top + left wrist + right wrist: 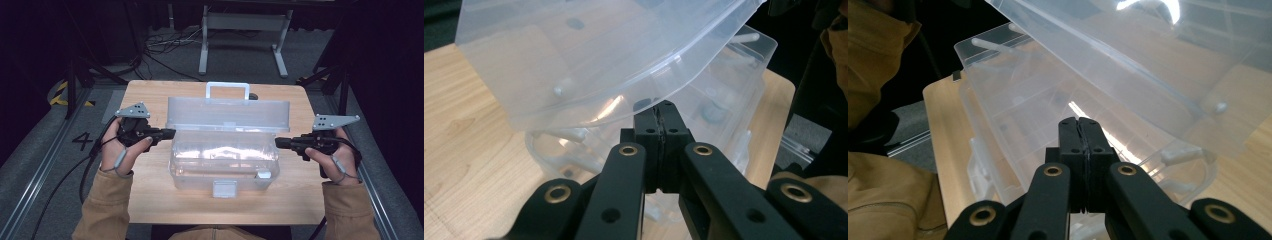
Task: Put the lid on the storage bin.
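One clear plastic box [223, 160] with one raised lid [227, 114], two grippers, left [170, 133] and right [280, 142], on one wooden table [150, 200].

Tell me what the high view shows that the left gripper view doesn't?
High view alone: the box's top handle, its front latch, and the floor cables.

Left gripper view alone: close up, the left gripper with jaws pressed shut, just under the lid's rim.

Both: the clear plastic box, its raised lid, the wooden table.
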The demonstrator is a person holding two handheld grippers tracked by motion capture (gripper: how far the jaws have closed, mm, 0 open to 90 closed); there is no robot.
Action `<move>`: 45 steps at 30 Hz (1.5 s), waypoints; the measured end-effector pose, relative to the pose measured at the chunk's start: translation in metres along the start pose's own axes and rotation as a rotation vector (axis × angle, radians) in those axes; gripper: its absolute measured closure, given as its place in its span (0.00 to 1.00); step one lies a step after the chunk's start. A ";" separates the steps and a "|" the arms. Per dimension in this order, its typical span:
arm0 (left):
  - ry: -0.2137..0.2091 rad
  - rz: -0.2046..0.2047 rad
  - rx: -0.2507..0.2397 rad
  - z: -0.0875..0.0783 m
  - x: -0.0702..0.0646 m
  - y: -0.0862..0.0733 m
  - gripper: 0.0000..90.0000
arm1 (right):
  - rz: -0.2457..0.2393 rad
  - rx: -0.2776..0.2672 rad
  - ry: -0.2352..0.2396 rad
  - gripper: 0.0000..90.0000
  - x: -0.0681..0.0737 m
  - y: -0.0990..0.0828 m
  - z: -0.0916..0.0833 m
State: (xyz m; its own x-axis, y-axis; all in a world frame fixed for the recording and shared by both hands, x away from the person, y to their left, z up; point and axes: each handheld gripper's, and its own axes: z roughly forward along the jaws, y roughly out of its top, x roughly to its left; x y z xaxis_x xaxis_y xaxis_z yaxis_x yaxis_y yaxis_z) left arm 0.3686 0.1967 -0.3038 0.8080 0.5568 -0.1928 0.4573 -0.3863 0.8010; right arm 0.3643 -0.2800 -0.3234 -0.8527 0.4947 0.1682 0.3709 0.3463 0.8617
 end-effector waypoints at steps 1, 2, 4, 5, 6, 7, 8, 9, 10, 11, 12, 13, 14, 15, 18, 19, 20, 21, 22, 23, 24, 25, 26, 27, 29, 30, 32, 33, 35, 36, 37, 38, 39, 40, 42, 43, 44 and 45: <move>-0.002 0.002 0.007 0.000 0.000 0.000 1.00 | 0.002 0.006 -0.001 1.00 0.000 0.000 0.000; -0.004 0.000 0.014 0.000 -0.001 0.000 1.00 | 0.006 0.010 -0.001 1.00 0.000 -0.001 0.000; -0.009 0.002 0.026 0.000 -0.001 -0.001 1.00 | 0.009 0.012 -0.005 1.00 -0.001 -0.001 -0.001; -0.011 0.004 0.033 0.000 -0.001 -0.001 1.00 | 0.013 0.012 -0.010 1.00 -0.001 -0.001 -0.002; -0.015 0.003 0.045 0.000 -0.001 -0.001 1.00 | 0.018 0.016 -0.013 1.00 -0.002 -0.002 -0.003; -0.015 0.003 0.045 0.000 -0.001 -0.001 1.00 | 0.018 0.016 -0.013 1.00 -0.002 -0.002 -0.003; -0.015 0.004 0.054 0.000 -0.002 -0.002 1.00 | 0.019 0.017 -0.017 1.00 -0.002 -0.002 -0.004; -0.016 0.010 0.067 0.000 -0.002 -0.002 1.00 | 0.024 0.021 -0.017 1.00 -0.003 -0.002 -0.005; -0.016 0.010 0.067 0.000 -0.002 -0.002 1.00 | 0.024 0.021 -0.019 1.00 -0.003 -0.003 -0.005; -0.018 0.010 0.075 0.000 -0.002 -0.002 1.00 | 0.024 0.021 -0.019 1.00 -0.003 -0.003 -0.005; -0.015 0.012 0.081 0.000 -0.003 -0.002 1.00 | 0.023 0.027 -0.020 1.00 -0.003 -0.003 -0.005; -0.015 0.018 0.087 0.000 -0.003 -0.002 1.00 | 0.023 0.027 -0.020 1.00 -0.003 -0.003 -0.005; -0.017 0.018 0.097 0.000 -0.004 -0.002 1.00 | 0.022 0.028 -0.020 1.00 -0.003 -0.003 -0.005; -0.015 0.018 0.099 0.001 -0.004 -0.002 1.00 | 0.022 0.029 -0.018 1.00 -0.002 -0.003 -0.005; -0.018 0.017 0.113 0.001 -0.004 -0.003 1.00 | 0.022 0.042 -0.014 1.00 -0.002 -0.003 -0.005; -0.022 0.018 0.120 0.000 -0.004 -0.003 1.00 | 0.025 0.048 -0.010 1.00 -0.002 -0.003 -0.004; -0.023 0.018 0.123 0.000 -0.004 -0.003 1.00 | 0.025 0.053 -0.009 1.00 -0.002 -0.003 -0.004; -0.026 0.021 0.130 0.000 -0.004 -0.003 1.00 | 0.025 0.056 -0.008 1.00 -0.002 -0.003 -0.004; -0.026 0.021 0.130 0.000 -0.004 -0.003 1.00 | 0.025 0.056 -0.008 1.00 -0.002 -0.003 -0.004; -0.030 0.016 0.134 0.000 -0.005 -0.004 1.00 | 0.026 0.061 -0.006 1.00 -0.002 -0.003 -0.004; -0.030 0.018 0.143 0.001 -0.005 -0.004 1.00 | 0.025 0.073 -0.005 1.00 -0.002 -0.004 -0.004; -0.030 0.018 0.143 0.001 -0.005 -0.004 1.00 | 0.025 0.073 -0.005 1.00 -0.002 -0.004 -0.004; -0.032 0.016 0.149 0.001 -0.005 -0.004 1.00 | 0.025 0.086 -0.002 1.00 -0.001 -0.004 -0.004; -0.036 0.016 0.155 0.001 -0.005 -0.004 1.00 | 0.025 0.086 -0.002 1.00 -0.001 -0.004 -0.004; -0.037 0.017 0.164 0.001 -0.005 -0.004 1.00 | 0.025 0.096 -0.001 1.00 -0.001 -0.004 -0.004; -0.037 0.017 0.170 0.001 -0.005 -0.005 1.00 | 0.025 0.100 0.000 1.00 -0.001 -0.004 -0.003; -0.034 0.016 0.176 0.001 -0.005 -0.005 1.00 | 0.026 0.108 0.001 1.00 -0.001 -0.004 -0.003; -0.033 0.018 0.180 0.001 -0.005 -0.005 1.00 | 0.026 0.114 0.003 1.00 -0.001 -0.005 -0.003; -0.039 0.017 0.191 0.001 -0.005 -0.006 1.00 | 0.027 0.124 0.004 1.00 -0.001 -0.005 -0.002; -0.038 0.018 0.195 0.001 -0.005 -0.006 1.00 | 0.025 0.131 0.004 1.00 -0.001 -0.005 -0.002; -0.038 0.018 0.201 0.001 -0.005 -0.006 1.00 | 0.025 0.136 0.004 1.00 -0.001 -0.005 -0.002; -0.038 0.019 0.207 0.001 -0.005 -0.007 1.00 | 0.026 0.143 0.003 1.00 -0.001 -0.006 -0.001; -0.040 0.020 0.211 0.002 -0.005 -0.007 1.00 | 0.026 0.150 0.002 1.00 0.000 -0.006 -0.001; -0.042 0.021 0.217 0.002 -0.005 -0.007 1.00 | 0.025 0.156 0.002 1.00 0.000 -0.006 -0.001; -0.046 0.022 0.226 0.002 -0.005 -0.007 1.00 | 0.024 0.167 0.004 1.00 0.000 -0.006 -0.001; -0.045 0.023 0.232 0.002 -0.005 -0.007 1.00 | 0.026 0.172 0.006 1.00 0.000 -0.006 0.000; -0.046 0.022 0.235 0.003 -0.005 -0.007 1.00 | 0.027 0.177 0.008 1.00 0.000 -0.006 0.000; -0.046 0.022 0.235 0.003 -0.005 -0.007 1.00 | 0.027 0.177 0.008 1.00 0.000 -0.006 0.000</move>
State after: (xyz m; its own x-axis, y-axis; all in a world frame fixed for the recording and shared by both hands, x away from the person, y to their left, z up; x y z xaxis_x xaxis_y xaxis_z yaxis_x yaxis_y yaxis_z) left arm 0.3619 0.1947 -0.3103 0.8323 0.5144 -0.2068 0.5090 -0.5612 0.6527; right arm 0.3617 -0.2821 -0.3286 -0.8441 0.4998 0.1942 0.4519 0.4680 0.7595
